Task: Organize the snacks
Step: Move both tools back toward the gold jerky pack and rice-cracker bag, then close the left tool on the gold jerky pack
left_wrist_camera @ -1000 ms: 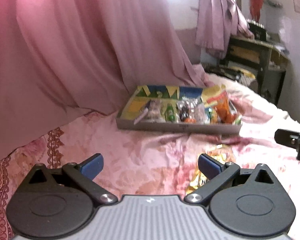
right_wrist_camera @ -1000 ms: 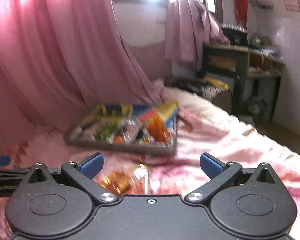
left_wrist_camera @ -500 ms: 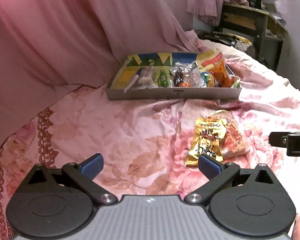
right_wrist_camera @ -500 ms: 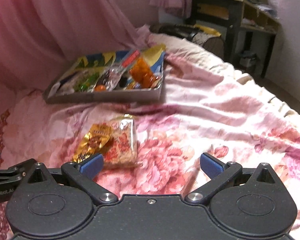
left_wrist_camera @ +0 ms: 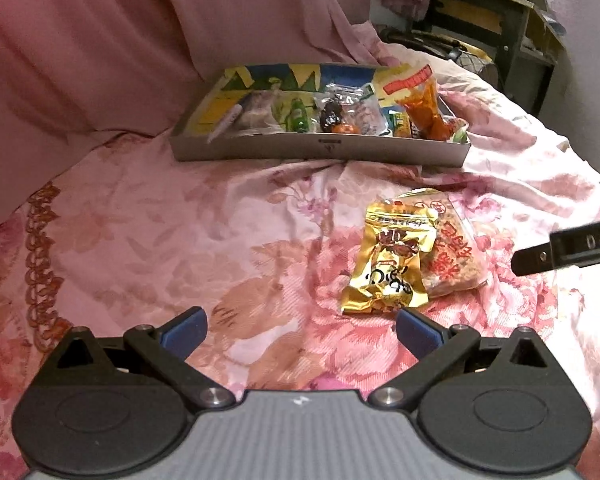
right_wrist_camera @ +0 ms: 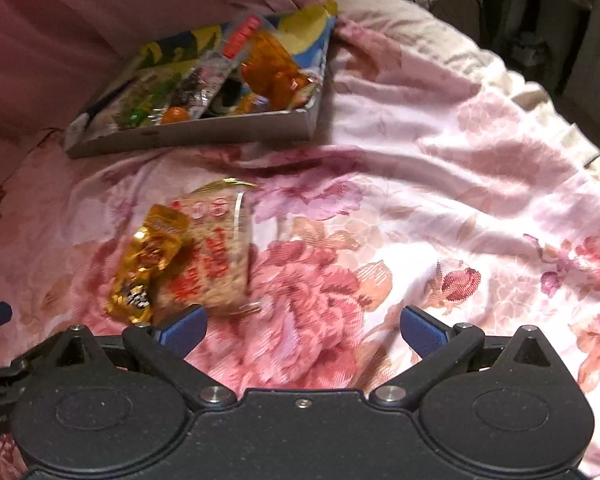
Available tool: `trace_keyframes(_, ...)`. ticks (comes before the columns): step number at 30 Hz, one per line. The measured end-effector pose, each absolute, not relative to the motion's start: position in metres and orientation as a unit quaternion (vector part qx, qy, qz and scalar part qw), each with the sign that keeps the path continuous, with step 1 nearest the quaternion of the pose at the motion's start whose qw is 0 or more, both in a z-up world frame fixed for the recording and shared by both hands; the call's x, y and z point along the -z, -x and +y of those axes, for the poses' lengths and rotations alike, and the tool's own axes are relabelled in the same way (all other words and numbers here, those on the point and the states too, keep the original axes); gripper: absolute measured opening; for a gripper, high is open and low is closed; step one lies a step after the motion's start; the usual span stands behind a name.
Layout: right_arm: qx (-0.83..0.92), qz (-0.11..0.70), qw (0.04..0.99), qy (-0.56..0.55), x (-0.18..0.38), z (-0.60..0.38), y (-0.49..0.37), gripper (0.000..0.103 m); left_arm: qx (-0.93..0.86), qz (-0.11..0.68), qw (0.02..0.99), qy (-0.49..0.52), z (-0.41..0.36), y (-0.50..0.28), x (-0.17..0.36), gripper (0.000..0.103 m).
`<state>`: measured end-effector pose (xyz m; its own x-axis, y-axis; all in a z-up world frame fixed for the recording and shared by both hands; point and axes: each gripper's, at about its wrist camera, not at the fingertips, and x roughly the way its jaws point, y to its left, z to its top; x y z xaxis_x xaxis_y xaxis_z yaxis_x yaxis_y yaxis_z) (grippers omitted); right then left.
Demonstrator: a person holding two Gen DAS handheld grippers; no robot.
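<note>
- Both cameras have tipped downward since 1 s ago; the 2 loose packets now sit mid-frame.
- Left gripper (left_wrist_camera: 300,326) and right gripper (right_wrist_camera: 302,326) are spread wide, grasping nothing.
- Gold packet (left_wrist_camera: 388,266) overlaps the clear red-lettered packet (left_wrist_camera: 454,256), right of centre on the floral bedspread (left_wrist_camera: 180,240).
- Snack tray (left_wrist_camera: 320,148) sits upper centre.
- Only the left view shows the right gripper's finger at its right edge.

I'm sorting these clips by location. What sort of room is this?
Most likely a bedroom in a home. The snack tray and two loose packets sit on a floral bedsheet, pink fabric drapes behind it, and a dark wooden desk stands at the back.
</note>
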<state>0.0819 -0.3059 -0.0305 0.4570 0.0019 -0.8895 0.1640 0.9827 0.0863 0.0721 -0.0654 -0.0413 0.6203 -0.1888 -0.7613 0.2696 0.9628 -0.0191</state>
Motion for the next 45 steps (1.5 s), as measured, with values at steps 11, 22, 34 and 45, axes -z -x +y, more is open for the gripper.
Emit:
trace_keyframes(11, 0.054, 0.524, 0.813, -0.249, 0.044, -0.339, -0.102, 0.102, 0.18, 0.343, 0.914, -0.123, -0.108, -0.088, 0.054, 0.103)
trace_keyframes(22, 0.044, 0.522, 0.817, -0.242, 0.043, -0.336, -0.102, 0.102, 0.228, 0.383, 0.889, -0.102, -0.119, -0.107, 0.073, 0.101)
trace_keyframes(34, 0.03, 0.533, 0.803, -0.263, 0.048, -0.334, -0.101, 0.102, 0.251, 0.407, 0.877, -0.051, -0.111, -0.11, 0.073, 0.061)
trace_keyframes(45, 0.03, 0.543, 0.795, -0.268, 0.055, -0.335, -0.103, 0.102, 0.187, 0.434, 0.88, -0.047, -0.102, -0.11, 0.068, 0.056)
